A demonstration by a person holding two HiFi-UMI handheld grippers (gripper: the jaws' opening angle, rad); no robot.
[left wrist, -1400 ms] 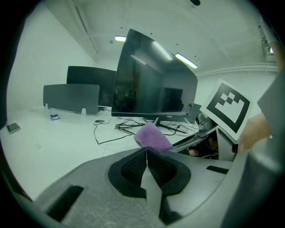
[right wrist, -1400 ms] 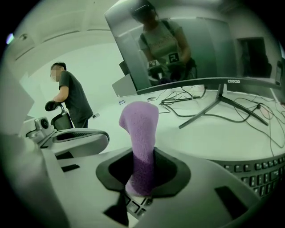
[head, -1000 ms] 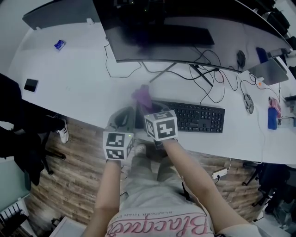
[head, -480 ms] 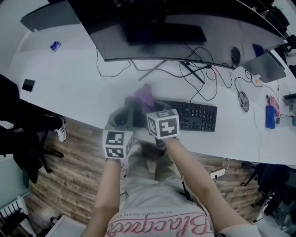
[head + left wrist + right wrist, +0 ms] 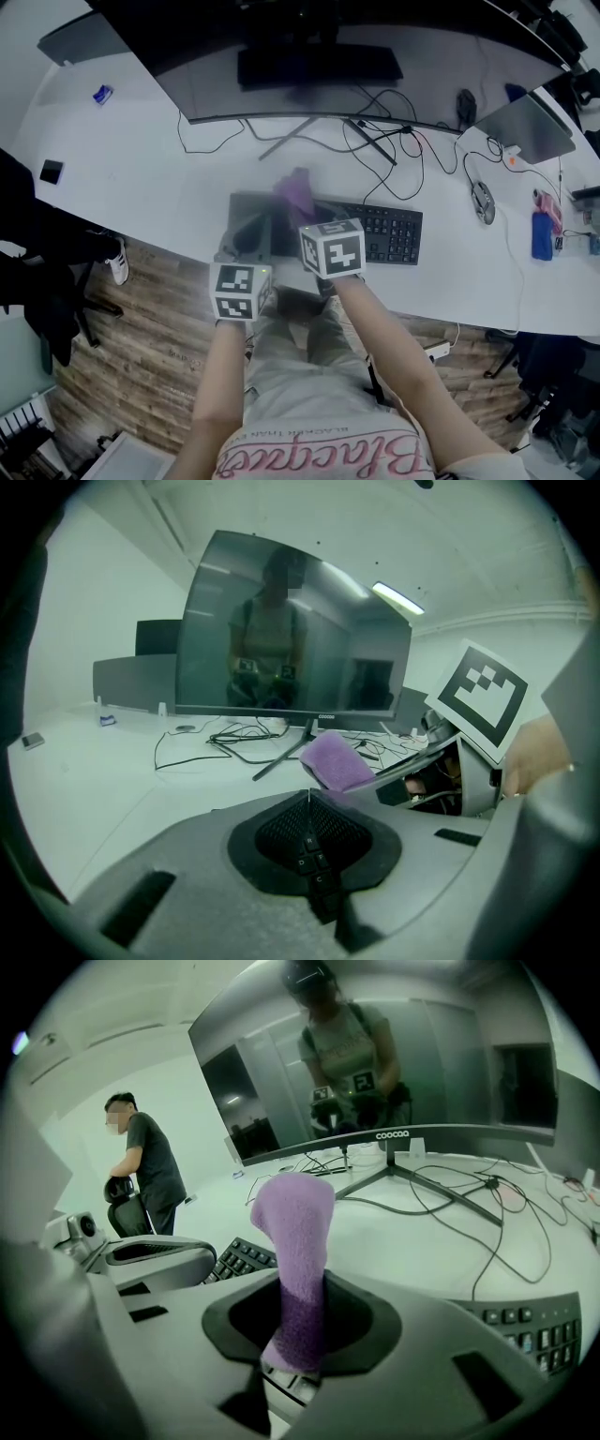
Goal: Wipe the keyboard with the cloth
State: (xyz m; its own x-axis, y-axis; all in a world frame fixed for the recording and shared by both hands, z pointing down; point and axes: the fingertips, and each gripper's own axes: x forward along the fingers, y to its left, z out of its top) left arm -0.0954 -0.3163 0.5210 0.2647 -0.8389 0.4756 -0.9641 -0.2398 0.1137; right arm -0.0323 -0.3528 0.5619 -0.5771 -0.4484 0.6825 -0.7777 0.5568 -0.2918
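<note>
The right tool [image 5: 302, 1321] pinches a soft purple fleece cloth [image 5: 292, 1222] over the nine-o'clock end of the flat black keyboard [image 5: 392, 234]. The left tool [image 5: 309, 808], pressed together, is at its eight o'clock.

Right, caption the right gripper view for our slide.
Right gripper pinching a purple cloth over the keyboard, monitor behind.

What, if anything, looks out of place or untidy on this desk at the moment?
Nothing looks spilled or broken. The cloth, pinched in the right gripper, stands upright in a bunch above the keyboard instead of lying flat on the keys. Behind it, loose cables tangle across the desk.
</note>
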